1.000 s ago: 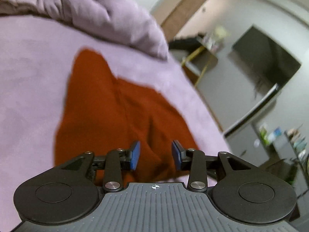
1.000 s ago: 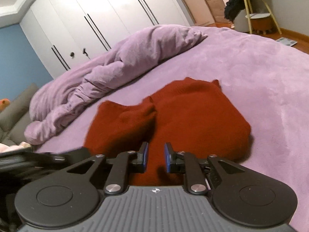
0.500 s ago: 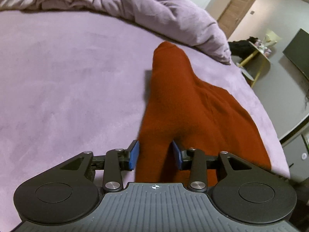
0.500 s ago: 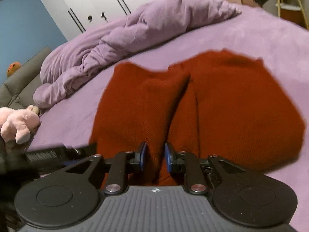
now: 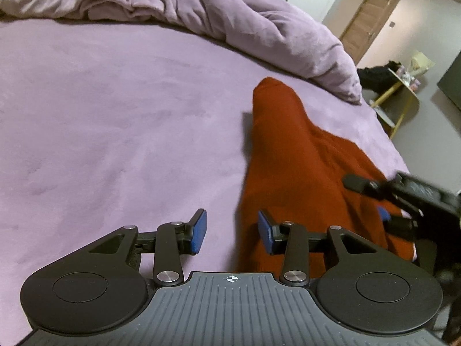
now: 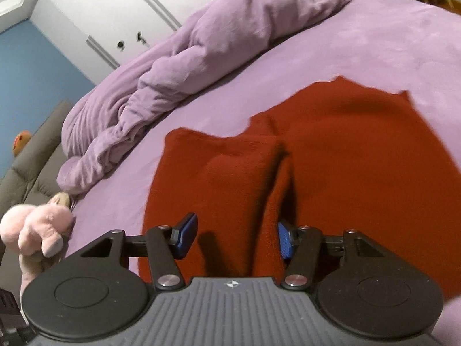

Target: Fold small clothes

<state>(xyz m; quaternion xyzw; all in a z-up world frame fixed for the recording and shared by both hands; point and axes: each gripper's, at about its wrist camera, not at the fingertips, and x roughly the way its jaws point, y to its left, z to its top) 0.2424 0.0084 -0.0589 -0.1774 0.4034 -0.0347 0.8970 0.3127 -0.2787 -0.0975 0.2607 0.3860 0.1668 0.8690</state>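
Observation:
A rust-red knitted garment (image 5: pixel 299 167) lies folded on the purple bed (image 5: pixel 115 115). My left gripper (image 5: pixel 232 232) is open at the garment's near left edge, with the edge between its blue pads and nothing gripped. In the right wrist view the garment (image 6: pixel 331 150) shows a raised fold running toward me. My right gripper (image 6: pixel 237 238) is open over the near end of that fold, holding nothing. The right gripper also shows in the left wrist view (image 5: pixel 383 199), over the garment's right side.
A bunched purple duvet (image 5: pixel 201 8) lies along the far side of the bed, also in the right wrist view (image 6: pixel 187 66). A pink plush toy (image 6: pixel 37 230) and a grey sofa (image 6: pixel 26 167) are at the left. A yellow-legged side table (image 5: pixel 403 92) stands off the bed.
Both grippers have opened and let go of the red garment, which now lies on the bed. The left gripper has shifted left to the garment's edge.

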